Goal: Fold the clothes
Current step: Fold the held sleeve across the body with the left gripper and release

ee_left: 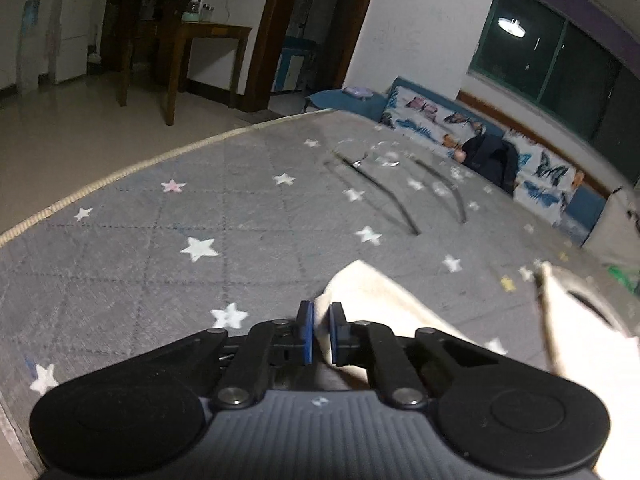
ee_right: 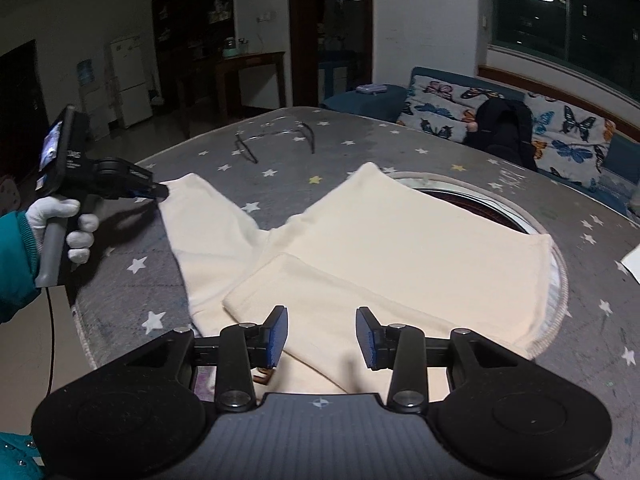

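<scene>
A cream garment [ee_right: 360, 248] lies partly folded on the grey star-patterned table cover [ee_right: 480, 184]. One sleeve [ee_right: 200, 220] stretches out to the left. My left gripper [ee_left: 320, 332] is shut on the end of that sleeve [ee_left: 360, 284]; it also shows in the right wrist view [ee_right: 160, 191], held by a white-gloved hand, pinching the cuff. My right gripper [ee_right: 322, 336] is open and empty, just above the garment's near folded edge.
A pair of glasses [ee_right: 276, 140] lies on the far part of the table. A butterfly-print sofa [ee_right: 560, 136] with a black bag [ee_right: 504, 128] stands behind. The table's round edge [ee_left: 120, 176] runs along the left. A white paper [ee_right: 634, 264] sits at the right.
</scene>
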`<state>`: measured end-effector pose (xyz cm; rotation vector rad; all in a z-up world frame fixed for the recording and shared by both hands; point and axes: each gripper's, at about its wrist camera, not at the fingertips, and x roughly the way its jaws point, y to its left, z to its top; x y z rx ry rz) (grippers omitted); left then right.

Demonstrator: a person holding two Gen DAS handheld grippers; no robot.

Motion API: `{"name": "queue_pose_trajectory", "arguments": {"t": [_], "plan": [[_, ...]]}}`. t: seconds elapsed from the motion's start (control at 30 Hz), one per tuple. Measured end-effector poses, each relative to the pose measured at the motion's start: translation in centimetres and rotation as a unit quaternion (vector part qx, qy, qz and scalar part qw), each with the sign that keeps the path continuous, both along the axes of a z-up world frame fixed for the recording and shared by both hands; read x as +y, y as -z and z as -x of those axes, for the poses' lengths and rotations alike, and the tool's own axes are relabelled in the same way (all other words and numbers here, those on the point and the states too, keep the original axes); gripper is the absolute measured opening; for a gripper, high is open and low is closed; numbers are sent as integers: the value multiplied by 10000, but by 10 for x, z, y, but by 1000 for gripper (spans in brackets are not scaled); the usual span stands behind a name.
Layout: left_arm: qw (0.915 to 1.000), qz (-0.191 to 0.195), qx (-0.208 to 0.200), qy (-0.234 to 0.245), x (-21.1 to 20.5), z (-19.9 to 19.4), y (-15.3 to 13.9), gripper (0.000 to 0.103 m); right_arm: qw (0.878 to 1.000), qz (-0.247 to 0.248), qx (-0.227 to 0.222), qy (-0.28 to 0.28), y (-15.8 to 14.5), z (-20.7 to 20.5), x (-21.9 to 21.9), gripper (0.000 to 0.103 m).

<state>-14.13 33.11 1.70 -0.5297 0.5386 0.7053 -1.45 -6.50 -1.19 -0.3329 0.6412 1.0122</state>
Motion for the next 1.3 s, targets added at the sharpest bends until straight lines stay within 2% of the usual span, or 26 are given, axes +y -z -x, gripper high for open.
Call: {"name": "queue_pose_trajectory", "arguments": {"t": [0.13,0.27,0.37,0.57,0.8,0.93,1.13,1.2,1.27,1.3], "plan": [[9986,-98,-404,320,-23,2,-26,5,9999,-79,-18,150,-4,-5,-10,41],[9921,-159,-903,854,-54,-2,-59,5,9993,-180,-69,318,-8,-9,-22,41],[9836,-226,-1210,1318,-82,-9,-81,5,9983,-295,-74,504,-11,-13,-35,41],[9584,-186,-1529,2402,-148,-42,-104,5,9951,-449,-77,879,-12,-20,-64,41],[9332,45,-1466,3281,-212,-86,-92,5,9904,-539,-36,1276,-7,-26,-98,41],[9238,274,-1319,3583,-236,-104,-76,5,9880,-557,-9,1438,-4,-29,-111,41],[9074,420,-938,4075,-259,-113,-47,8,9858,-577,27,1577,1,-32,-120,41],[9039,385,-891,4167,-258,-107,-44,14,9855,-586,43,1592,2,-34,-121,41],[9002,350,-844,4258,-257,-101,-41,27,9858,-573,56,1578,2,-35,-119,41],[8983,333,-820,4303,-256,-99,-39,30,9860,-563,54,1567,3,-35,-117,41]]}}
